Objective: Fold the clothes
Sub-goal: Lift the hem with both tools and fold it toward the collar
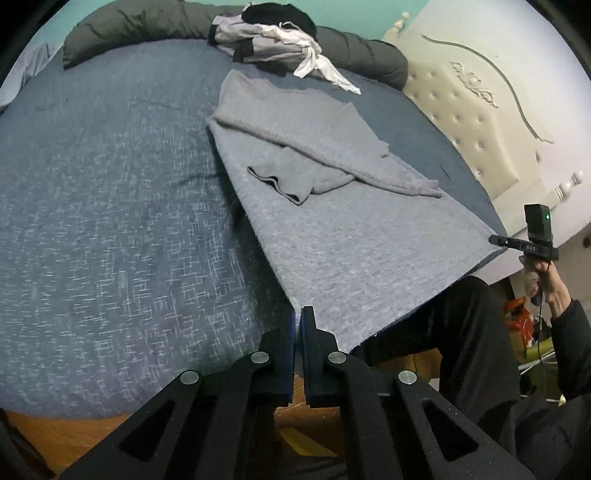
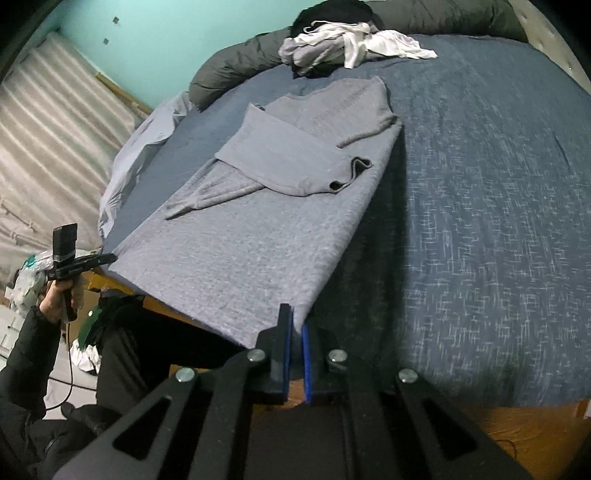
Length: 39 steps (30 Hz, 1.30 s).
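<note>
A grey knit sweater (image 1: 332,236) lies on the blue bed (image 1: 110,229), both sleeves folded across its body. Its hem is lifted off the bed and stretched taut between the two grippers. My left gripper (image 1: 298,314) is shut on one bottom corner of the hem. My right gripper (image 2: 297,317) is shut on the other bottom corner of the sweater (image 2: 240,251). The right gripper also shows in the left wrist view (image 1: 498,240) at the far hem corner, and the left gripper shows in the right wrist view (image 2: 110,258).
A pile of white, grey and black clothes (image 1: 273,40) lies at the far side of the bed against a dark green bolster (image 1: 147,26). A tufted cream headboard (image 1: 480,110) stands at the right. The person's dark-clad legs (image 1: 472,350) stand between the grippers at the bed edge.
</note>
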Each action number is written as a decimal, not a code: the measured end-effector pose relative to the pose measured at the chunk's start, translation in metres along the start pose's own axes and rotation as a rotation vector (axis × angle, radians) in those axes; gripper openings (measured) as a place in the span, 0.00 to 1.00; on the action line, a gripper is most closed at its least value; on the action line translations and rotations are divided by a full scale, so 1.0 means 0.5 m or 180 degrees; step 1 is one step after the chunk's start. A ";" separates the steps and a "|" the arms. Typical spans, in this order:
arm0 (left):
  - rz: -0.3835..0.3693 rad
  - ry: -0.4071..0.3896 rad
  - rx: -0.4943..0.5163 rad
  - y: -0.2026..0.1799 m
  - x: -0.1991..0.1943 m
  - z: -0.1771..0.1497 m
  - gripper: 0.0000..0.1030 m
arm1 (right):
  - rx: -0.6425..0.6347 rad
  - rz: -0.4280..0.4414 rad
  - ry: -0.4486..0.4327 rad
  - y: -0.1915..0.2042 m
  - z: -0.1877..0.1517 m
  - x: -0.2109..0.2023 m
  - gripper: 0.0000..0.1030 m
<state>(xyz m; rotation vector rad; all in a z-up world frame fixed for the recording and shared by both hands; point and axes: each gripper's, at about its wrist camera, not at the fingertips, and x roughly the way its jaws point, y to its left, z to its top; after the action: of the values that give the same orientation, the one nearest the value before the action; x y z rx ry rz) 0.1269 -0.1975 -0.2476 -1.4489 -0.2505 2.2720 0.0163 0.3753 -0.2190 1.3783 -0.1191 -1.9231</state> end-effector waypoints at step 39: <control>0.0028 -0.0378 -0.0214 0.133 0.056 0.436 0.03 | 0.0179 0.0119 -0.0238 -0.088 0.362 0.057 0.04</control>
<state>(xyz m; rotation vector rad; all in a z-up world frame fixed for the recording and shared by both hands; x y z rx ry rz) -0.0957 -0.2269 -0.2002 -1.3513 -0.3608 2.3811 -0.1635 0.3281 -0.1871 1.3317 -0.2351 -1.9539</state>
